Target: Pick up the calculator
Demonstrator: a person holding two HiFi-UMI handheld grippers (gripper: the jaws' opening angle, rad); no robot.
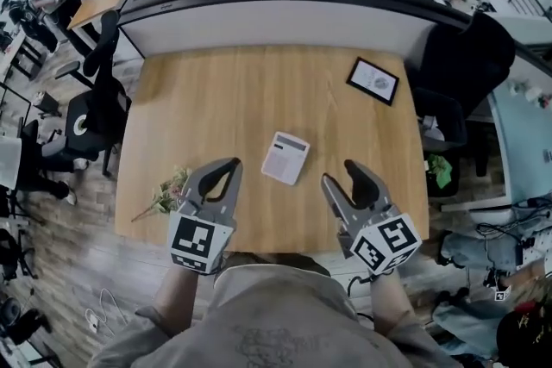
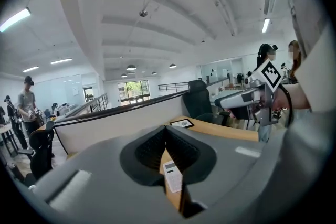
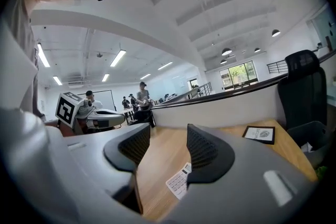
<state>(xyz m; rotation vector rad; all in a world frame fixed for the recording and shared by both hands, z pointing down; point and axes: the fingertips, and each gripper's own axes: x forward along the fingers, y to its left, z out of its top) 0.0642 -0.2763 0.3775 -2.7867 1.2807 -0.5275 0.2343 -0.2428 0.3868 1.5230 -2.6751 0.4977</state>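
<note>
A white calculator [image 1: 285, 157] with a dark display lies flat near the middle of the wooden table [image 1: 216, 90]. My left gripper [image 1: 234, 162] hovers just left of it near the front edge, its jaw tips touching and holding nothing. My right gripper [image 1: 340, 171] hangs to the right of the calculator, open and empty. In the left gripper view the calculator [image 2: 172, 176] shows through the gap below the closed tips of the left gripper [image 2: 165, 131]. The right gripper view has the calculator [image 3: 179, 182] peeking out beside the right jaw of the right gripper [image 3: 168, 134].
A black-framed picture [image 1: 373, 80] lies at the table's far right corner. A dried flower sprig [image 1: 168, 192] rests by the front left edge. A low partition wall [image 1: 276, 17] backs the table. Black office chairs stand at the left [image 1: 95, 112] and right [image 1: 461, 56].
</note>
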